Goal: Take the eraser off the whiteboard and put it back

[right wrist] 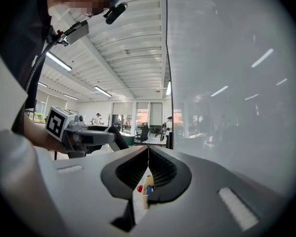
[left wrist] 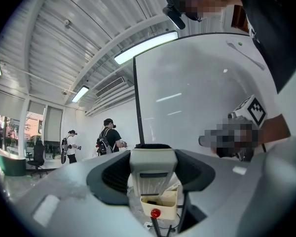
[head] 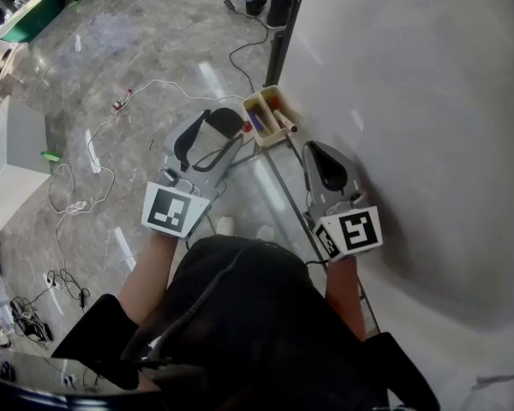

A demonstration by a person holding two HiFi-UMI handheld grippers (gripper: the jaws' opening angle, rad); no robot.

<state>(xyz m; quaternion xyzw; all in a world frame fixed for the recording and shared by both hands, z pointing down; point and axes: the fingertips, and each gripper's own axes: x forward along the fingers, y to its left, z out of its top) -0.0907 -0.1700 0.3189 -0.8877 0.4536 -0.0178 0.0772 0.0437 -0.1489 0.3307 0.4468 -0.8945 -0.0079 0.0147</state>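
Note:
My left gripper (head: 221,123) is shut on the eraser (left wrist: 153,169), a pale grey block with a dark felt edge, held level between the black pads. In the head view the eraser (head: 229,125) sits just left of the beige marker tray (head: 284,107) at the whiteboard's (head: 411,101) lower edge. The left gripper view has that tray (left wrist: 164,200) right below the eraser, with a red knob on it. My right gripper (head: 314,150) is shut with nothing in it, close to the board face. Its own view shows the right gripper (right wrist: 148,158) with the jaws meeting above the tray (right wrist: 140,200).
White cables (head: 94,157) and a power strip (head: 122,102) trail over the grey marble floor. A white desk (head: 8,165) stands at the left. The board's black frame post (head: 284,32) runs up beside the tray. Two people (left wrist: 108,138) stand far off in the room.

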